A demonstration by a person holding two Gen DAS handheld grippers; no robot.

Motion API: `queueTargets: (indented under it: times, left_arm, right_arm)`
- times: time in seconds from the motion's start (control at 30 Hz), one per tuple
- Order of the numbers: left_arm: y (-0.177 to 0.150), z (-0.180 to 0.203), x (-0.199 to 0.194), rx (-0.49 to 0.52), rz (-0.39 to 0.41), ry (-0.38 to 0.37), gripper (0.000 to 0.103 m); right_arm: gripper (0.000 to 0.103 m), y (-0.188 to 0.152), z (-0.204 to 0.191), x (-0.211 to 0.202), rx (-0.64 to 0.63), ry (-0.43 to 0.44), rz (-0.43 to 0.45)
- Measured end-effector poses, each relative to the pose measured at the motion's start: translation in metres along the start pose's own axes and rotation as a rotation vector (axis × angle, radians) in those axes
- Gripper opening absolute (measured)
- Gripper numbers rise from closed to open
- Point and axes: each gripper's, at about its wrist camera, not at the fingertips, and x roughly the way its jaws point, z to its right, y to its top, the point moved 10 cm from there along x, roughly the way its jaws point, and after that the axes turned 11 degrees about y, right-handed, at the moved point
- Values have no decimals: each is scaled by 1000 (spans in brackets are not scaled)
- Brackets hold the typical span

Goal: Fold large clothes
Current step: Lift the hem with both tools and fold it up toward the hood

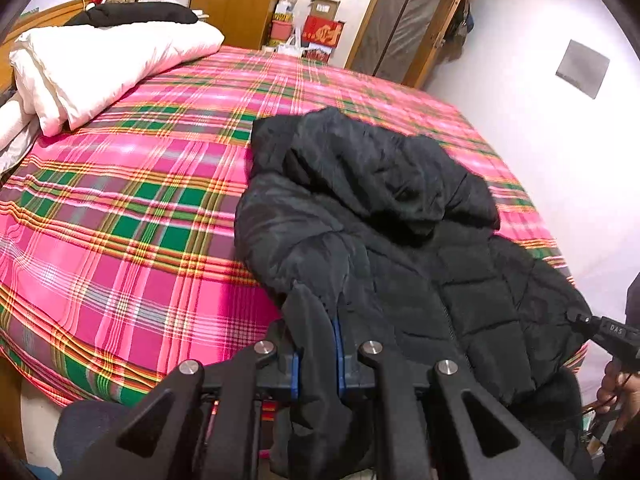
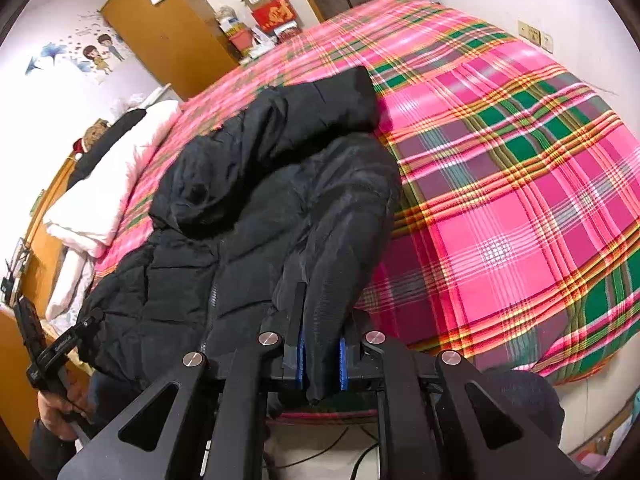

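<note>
Black quilted puffer jacket with hood (image 1: 360,208) is laid front-up on the bed with the pink, green and yellow plaid cover (image 1: 132,184), hood toward the far side, hem hanging over the near edge; zip appears closed, though this is hard to confirm. Left hand-held gripper (image 1: 318,312) is clamped nearly closed on a bunch of black fabric at the jacket's left side, seemingly the sleeve or side panel, cloth pinched between the blue pads. Right hand-held gripper (image 2: 320,312) is likewise closed down on a fold of the same jacket (image 2: 260,200) at its right side, fabric draped out past the pads. Step in hand is judged to be the early side fold: both edges gripped, neither yet brought across the front. Next move is expected to need one side lifted and carried inward over the centre zip, with tension kept even so the padded fill is not bunched; the hood will probably have to be flattened later. Slippery shell fabric may slide out of a shallow pinch. Containers: red printed carton (image 1: 323,32) and brown cardboard box (image 1: 323,7) are stacked near the far wall; contents cannot be seen. White folded duvet (image 1: 100,68) sits at the bed's head end, well apart from the jacket.
</note>
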Motion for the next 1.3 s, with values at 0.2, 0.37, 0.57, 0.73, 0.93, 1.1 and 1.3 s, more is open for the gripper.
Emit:
queueTargets:
  times: [0.2,0.37,0.57,0.73,0.93,1.1,1.3]
  left_arm:
    - [17,4,-24,-28,50,-44,13]
    - [42,-5,-27,-86,67,-75,13]
    - [84,-19,-18,-184,76,-116,13]
    - [133,-19,3,-232,96,-138,13]
    - [192,-11,60,-252,81,-109,13]
    - [221,-10,138,-258,5,-50,13]
    - [224,-5,223,-251,-90,-10,16]
  right_arm:
    - [11,16,-11,-11,-28,29,29]
    - [11,49,-20,-13,-39,67,65]
    - [11,103,-23,-7,-10,111,125]
    - [11,159,-21,11,22,126,158]
    - [11,224,-14,65,51,94,136]
    - [12,260,11,131,110,57,70]
    - [18,270,49,210,196,19,-15]
